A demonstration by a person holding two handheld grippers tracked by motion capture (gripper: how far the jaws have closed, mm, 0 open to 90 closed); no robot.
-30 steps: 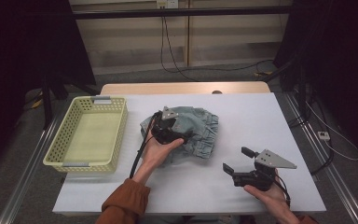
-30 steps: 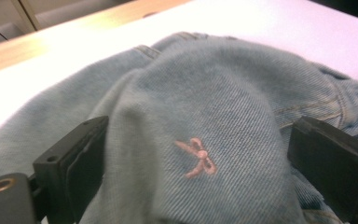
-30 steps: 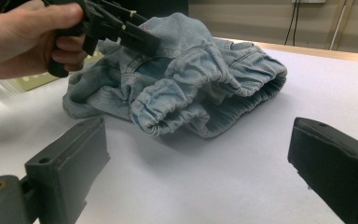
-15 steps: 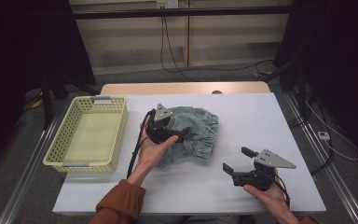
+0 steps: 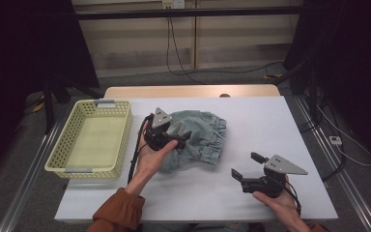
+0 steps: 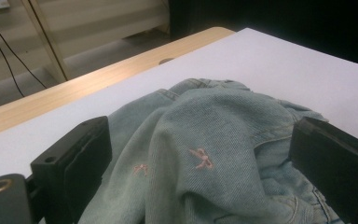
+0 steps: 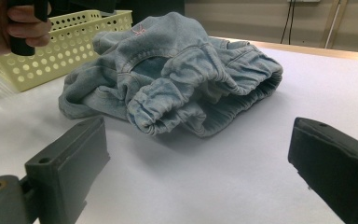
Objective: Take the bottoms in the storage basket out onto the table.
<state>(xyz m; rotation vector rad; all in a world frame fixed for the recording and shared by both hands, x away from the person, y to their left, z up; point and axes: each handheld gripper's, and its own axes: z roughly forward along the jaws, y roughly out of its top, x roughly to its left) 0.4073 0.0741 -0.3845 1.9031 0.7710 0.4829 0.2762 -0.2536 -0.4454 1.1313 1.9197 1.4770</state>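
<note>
My left claw [image 5: 174, 137] hangs released over the left part of the denim garment [image 5: 200, 140], its jaws spread wide with a raised fold of the cloth between them. The garment lies crumpled mid-tabletop [image 5: 270, 121], just right of the yellow basket [image 5: 89, 137] at the left edge. My right claw [image 5: 247, 166] is released too, low near the front right, well apart from the garment's gathered hem. Bare white surface lies open between them and out to the right and far edges.
</note>
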